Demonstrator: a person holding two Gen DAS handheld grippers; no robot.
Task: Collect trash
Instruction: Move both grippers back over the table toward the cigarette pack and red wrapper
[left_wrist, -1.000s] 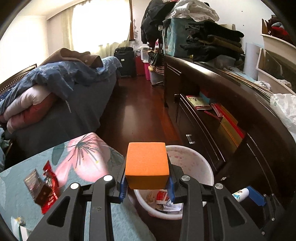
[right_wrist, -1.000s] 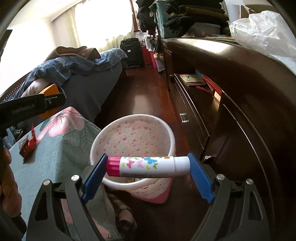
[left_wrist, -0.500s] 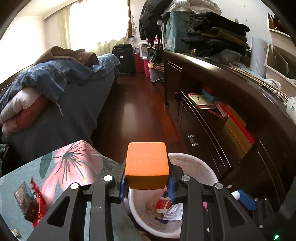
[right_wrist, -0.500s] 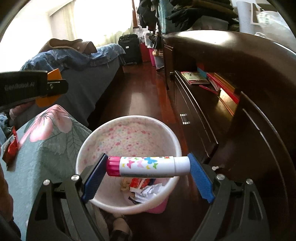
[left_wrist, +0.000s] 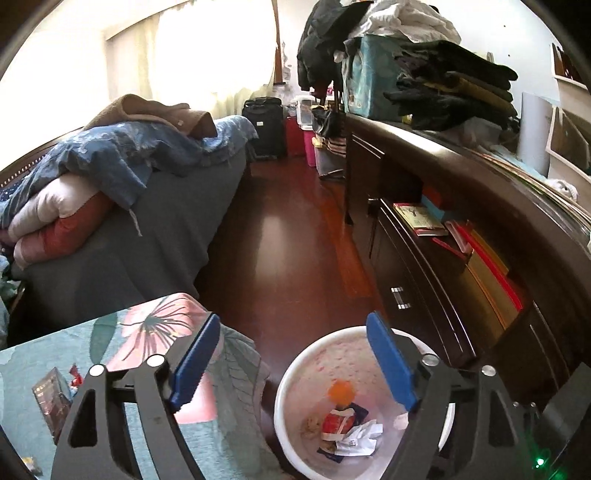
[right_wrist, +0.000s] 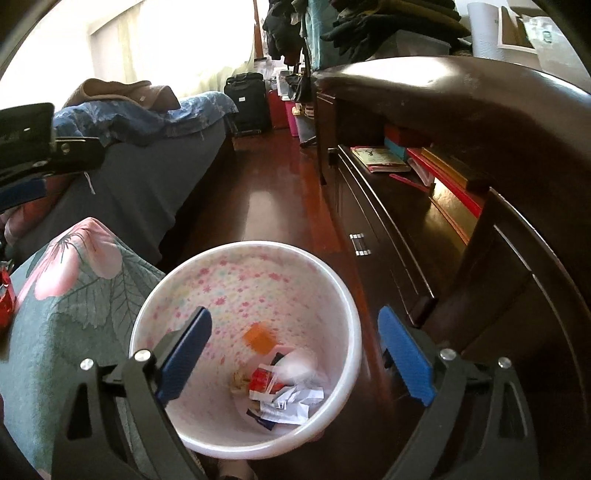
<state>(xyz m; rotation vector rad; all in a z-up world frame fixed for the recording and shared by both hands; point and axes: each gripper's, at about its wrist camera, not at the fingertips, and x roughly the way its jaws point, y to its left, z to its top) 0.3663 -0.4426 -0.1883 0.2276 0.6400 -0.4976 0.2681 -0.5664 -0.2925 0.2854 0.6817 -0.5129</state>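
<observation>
Gone from the left gripper (left_wrist: 286, 363) was the orange block (left_wrist: 341, 393): its jaws had just been opening, stood apart, empty, and the block fell blurred into the bin (left_wrist: 291, 373).

Right view: the right gripper (right_wrist: 293, 356) likewise gaped empty above the rim, its tube probably the white blur (right_wrist: 295, 363). Drop step done; next, swing back over the flowered cloth (left_wrist: 122, 343) to the wrappers (left_wrist: 51, 397), clear of the cabinet (right_wrist: 480, 258).

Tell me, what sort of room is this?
Most likely a lived-in bedroom: a bed heaped with folded quilts, a long dark dresser piled with clothes, and a suitcase by the bright window.
</observation>
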